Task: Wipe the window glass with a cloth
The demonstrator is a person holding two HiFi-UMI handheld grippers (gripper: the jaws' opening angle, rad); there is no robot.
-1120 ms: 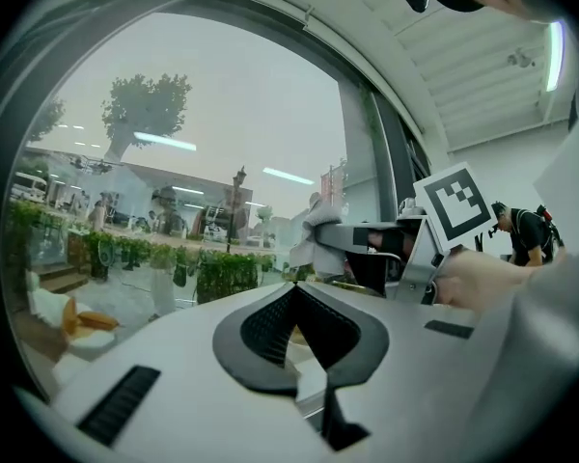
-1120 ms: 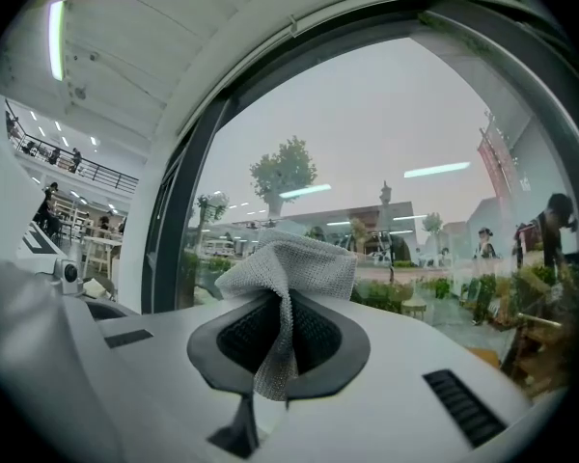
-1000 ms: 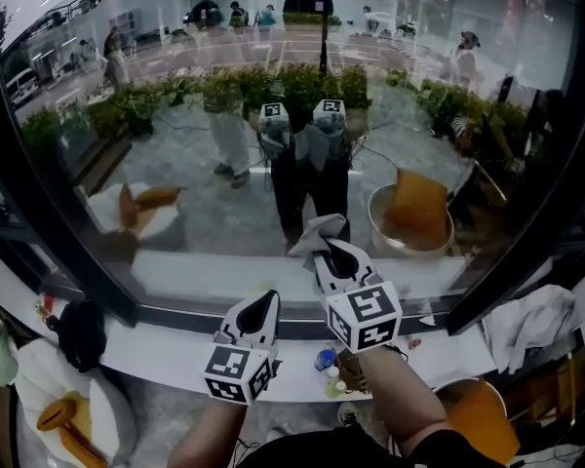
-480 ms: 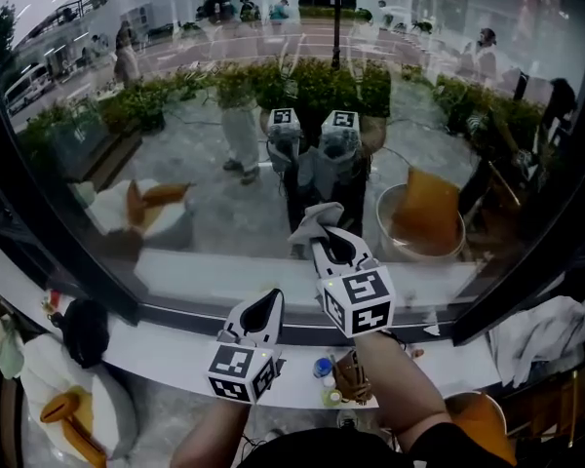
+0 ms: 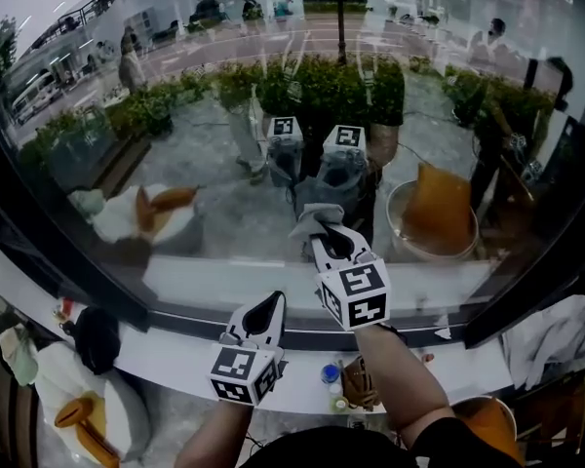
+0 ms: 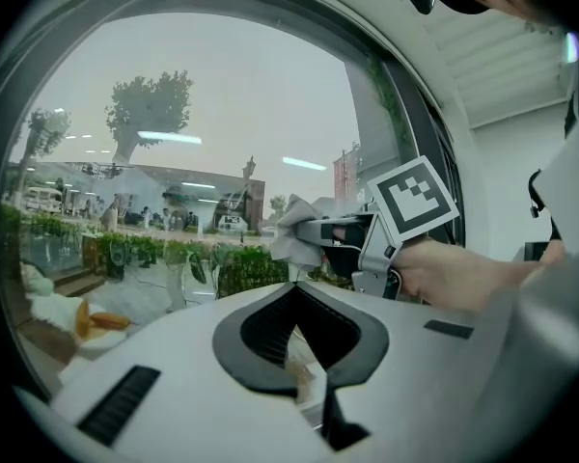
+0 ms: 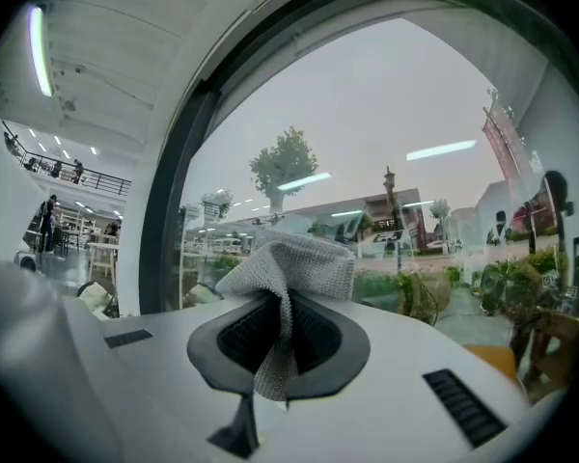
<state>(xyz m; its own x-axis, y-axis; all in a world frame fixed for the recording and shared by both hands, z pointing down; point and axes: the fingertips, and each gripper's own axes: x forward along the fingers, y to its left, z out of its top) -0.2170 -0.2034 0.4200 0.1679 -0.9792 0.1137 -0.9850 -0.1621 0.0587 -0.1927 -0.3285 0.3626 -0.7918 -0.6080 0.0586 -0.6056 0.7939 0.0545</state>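
Edging cloth (image 5: 315, 220) up window glass (image 5: 195, 193)

your grey mesh cloth (image 7: 291, 263) sits pinched in the right tool (image 5: 324, 234), bunched and fanned out above its tips, held up close to the big, clear, reflective window glass (image 5: 205, 193).

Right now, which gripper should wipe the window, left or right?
Right, probably. The right gripper has its jaws shut on the cloth, held up in front of the window glass. The left gripper is shut, empty, and lower down.
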